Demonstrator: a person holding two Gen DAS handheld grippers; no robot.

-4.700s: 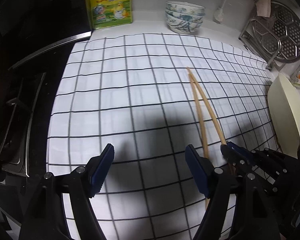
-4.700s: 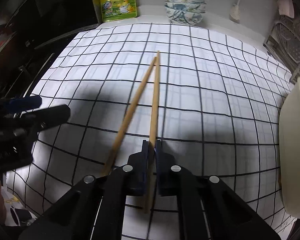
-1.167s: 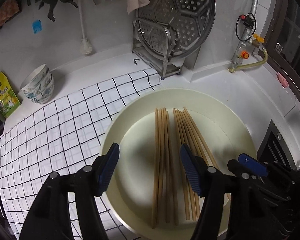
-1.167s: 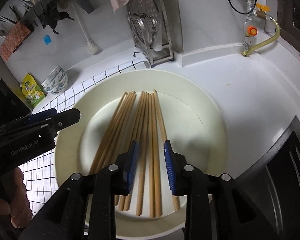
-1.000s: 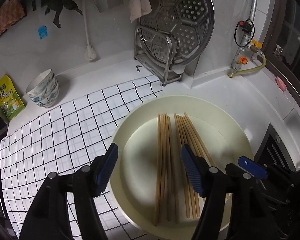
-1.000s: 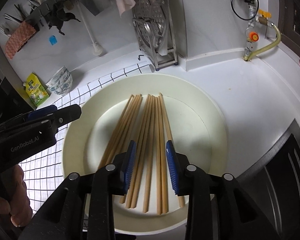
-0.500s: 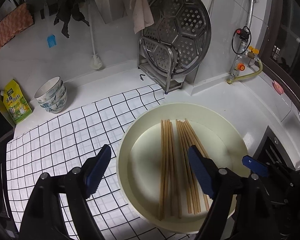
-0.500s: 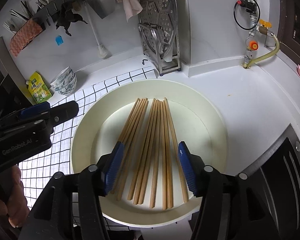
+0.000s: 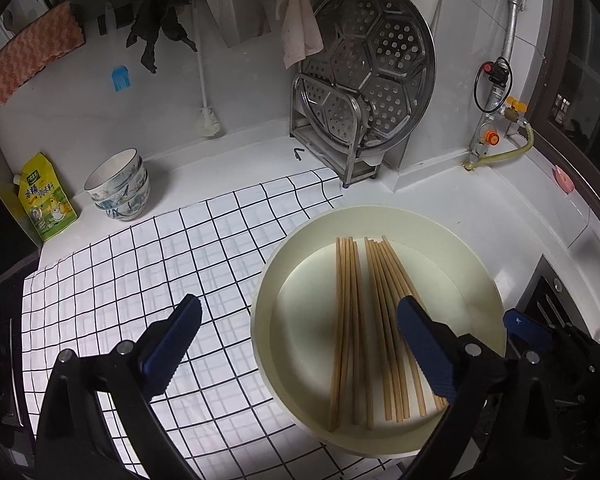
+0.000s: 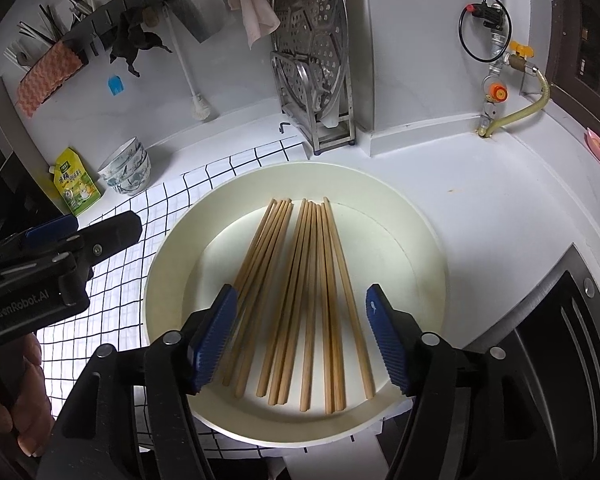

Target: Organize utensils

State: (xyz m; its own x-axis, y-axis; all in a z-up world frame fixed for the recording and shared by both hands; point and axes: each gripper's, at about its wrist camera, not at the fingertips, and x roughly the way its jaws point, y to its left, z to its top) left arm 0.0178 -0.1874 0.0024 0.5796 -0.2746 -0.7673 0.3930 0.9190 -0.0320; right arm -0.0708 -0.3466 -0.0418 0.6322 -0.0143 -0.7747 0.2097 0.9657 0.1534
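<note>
Chopsticks (image 10: 300,292) in plate (image 10: 400,224): long axis runs away from the fingers. Right gripper (image 10: 302,338) nearer, directly above, wide, empty. Left gripper (image 9: 298,346) wide, empty.

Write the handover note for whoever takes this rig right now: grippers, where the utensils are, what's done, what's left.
Left gripper: open, empty, above the checked mat's edge beside the plate.
Right gripper: open, empty, over the plate's near side.
Chopsticks: all lying in the cream plate, in two roughly parallel bundles, tips pointing toward the steamer rack.
Done: no chopsticks visible on the mat.
Left: probably nothing but tidying the bundles; check the mat parts hidden under the grippers.
</note>
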